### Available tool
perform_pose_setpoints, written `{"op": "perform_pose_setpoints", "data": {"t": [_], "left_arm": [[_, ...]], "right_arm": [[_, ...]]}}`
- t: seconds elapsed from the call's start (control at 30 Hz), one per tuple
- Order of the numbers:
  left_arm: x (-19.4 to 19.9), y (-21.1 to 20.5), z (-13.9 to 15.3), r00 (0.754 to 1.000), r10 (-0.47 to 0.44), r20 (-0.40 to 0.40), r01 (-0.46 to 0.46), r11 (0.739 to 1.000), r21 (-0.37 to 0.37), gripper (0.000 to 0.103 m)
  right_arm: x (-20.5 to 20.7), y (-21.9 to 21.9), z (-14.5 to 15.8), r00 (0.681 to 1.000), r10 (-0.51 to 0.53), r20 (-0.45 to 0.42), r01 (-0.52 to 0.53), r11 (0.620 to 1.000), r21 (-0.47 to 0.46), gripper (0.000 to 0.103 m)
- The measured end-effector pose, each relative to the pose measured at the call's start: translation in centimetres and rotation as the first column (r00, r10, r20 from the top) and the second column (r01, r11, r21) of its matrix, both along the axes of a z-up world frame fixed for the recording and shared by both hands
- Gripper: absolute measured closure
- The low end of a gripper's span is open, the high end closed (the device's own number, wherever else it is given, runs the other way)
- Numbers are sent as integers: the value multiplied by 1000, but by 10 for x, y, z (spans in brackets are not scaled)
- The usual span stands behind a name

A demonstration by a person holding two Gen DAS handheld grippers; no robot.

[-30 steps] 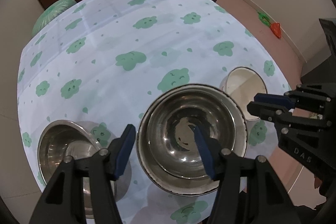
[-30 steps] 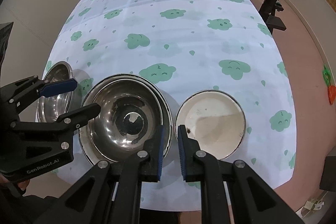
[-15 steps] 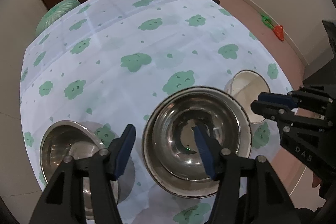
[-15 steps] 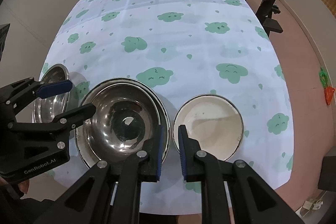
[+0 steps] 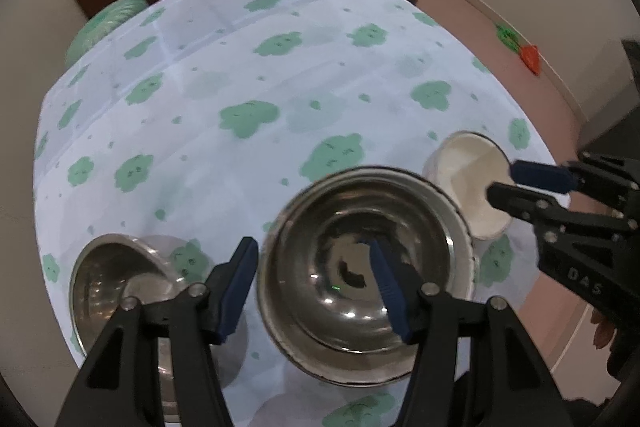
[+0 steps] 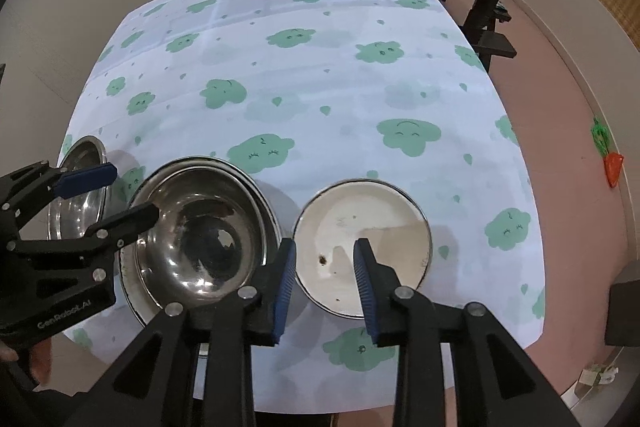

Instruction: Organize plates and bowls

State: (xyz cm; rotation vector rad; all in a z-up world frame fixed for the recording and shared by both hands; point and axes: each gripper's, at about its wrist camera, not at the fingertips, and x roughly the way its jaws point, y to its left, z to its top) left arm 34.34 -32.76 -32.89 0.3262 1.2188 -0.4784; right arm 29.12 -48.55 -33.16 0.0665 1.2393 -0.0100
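Straddling the near rim of the round white enamel bowl (image 6: 362,247): right claw (image 6: 326,275), jaws just opening, grasping nothing; lower squarely, then clench. Left claw (image 5: 312,287) released.

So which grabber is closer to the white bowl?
The right one. The right gripper hovers over the white bowl near rim, fingers just opened, nothing between them. The left gripper straddles the big steel bowl's rim instead, beside the white one.

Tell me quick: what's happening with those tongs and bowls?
Left tongs open over nested steel bowls. Right tongs just opened over white bowl, nothing gripped. Small steel bowl alongside; nothing in the way.
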Motion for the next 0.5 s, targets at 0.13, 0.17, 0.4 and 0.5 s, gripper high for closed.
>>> {"op": "perform_pose_setpoints", "data": {"t": [0.13, 0.17, 0.4, 0.5], "left_arm": [[-1, -11, 8, 999, -25, 42, 25, 1000, 5, 44], [1, -12, 10, 999, -21, 48, 21, 1000, 2, 44], [7, -27, 7, 998, -50, 31, 50, 999, -13, 44], [8, -36, 7, 997, -74, 38, 75, 997, -10, 44]], "right_arm": [[-1, -4, 0, 1000, -5, 8, 5, 1000, 7, 71], [-1, -4, 0, 1000, -2, 9, 2, 1000, 11, 71], [-2, -18, -2, 1000, -19, 8, 19, 1000, 9, 71], [-2, -25, -4, 1000, -31, 2, 31, 999, 13, 71]]}}
